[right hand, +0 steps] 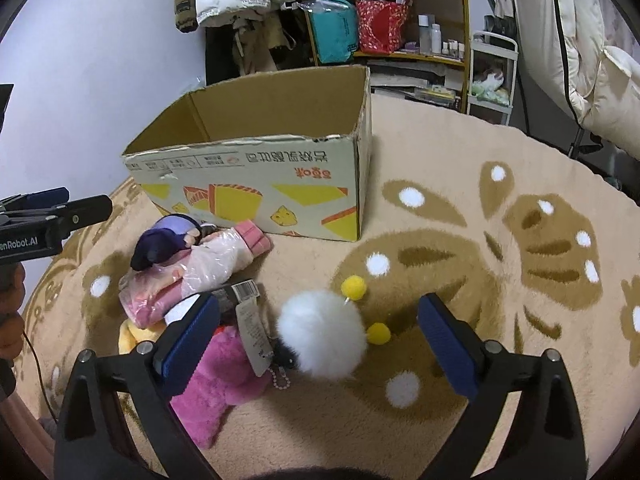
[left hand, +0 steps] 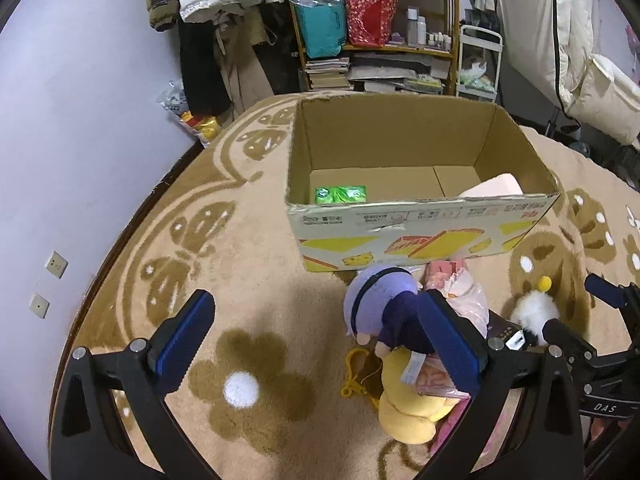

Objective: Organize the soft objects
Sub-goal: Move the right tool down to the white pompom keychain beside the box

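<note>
Risk lay beside the cardboard box: the right gripper, spread wide around the white pompom, might snag the neighbouring tag; the left gripper was wide, empty.

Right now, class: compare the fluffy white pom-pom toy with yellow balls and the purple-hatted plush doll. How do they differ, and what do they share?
The fluffy white pom-pom toy is round and long-furred; the purple-hatted plush doll is smooth, with a hat and dark body. The pom-pom toy lies alone on bare rug; the doll rests on a pile of other toys. Both are soft and lie outside the cardboard box.
</note>
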Available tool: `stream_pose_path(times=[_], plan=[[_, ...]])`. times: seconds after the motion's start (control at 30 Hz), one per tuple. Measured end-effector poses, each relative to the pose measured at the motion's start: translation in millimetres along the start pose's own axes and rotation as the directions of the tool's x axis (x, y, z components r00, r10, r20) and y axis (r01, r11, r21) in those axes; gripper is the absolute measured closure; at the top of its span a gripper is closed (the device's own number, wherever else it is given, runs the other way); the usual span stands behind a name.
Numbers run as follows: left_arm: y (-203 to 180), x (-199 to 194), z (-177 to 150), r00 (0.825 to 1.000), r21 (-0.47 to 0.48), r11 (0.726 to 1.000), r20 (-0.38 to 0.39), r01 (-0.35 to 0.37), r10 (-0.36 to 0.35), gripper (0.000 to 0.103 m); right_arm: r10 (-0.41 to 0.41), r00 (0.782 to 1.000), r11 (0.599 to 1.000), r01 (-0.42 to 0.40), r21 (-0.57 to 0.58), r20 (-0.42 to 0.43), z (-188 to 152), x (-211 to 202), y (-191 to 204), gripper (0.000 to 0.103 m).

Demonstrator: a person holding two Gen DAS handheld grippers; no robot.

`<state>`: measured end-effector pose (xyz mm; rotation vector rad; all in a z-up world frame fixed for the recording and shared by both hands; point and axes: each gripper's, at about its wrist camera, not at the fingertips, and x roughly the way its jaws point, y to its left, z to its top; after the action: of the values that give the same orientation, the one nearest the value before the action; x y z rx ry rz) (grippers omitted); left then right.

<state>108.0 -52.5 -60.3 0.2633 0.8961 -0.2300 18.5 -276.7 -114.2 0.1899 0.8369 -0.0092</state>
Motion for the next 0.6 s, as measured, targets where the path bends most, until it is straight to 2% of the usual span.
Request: stream_pose_path(times=[0.37, 0.6], plan=[[-5, 24, 5, 0.999, 0.013, 0.999, -0.036, 0.029, -0.029, 0.002, 0.003, 0.999, 1.0, -0.001, 0.03, -0.051, 1, 24, -7, 0.0], [-12, 32, 5, 0.998, 0.028, 0.999, -0.052, 0.043, -0.041, 0.002, -0.014, 0.995, 1.0, 0.016, 0.022, -0.1, 2, 40, -7, 0.019]])
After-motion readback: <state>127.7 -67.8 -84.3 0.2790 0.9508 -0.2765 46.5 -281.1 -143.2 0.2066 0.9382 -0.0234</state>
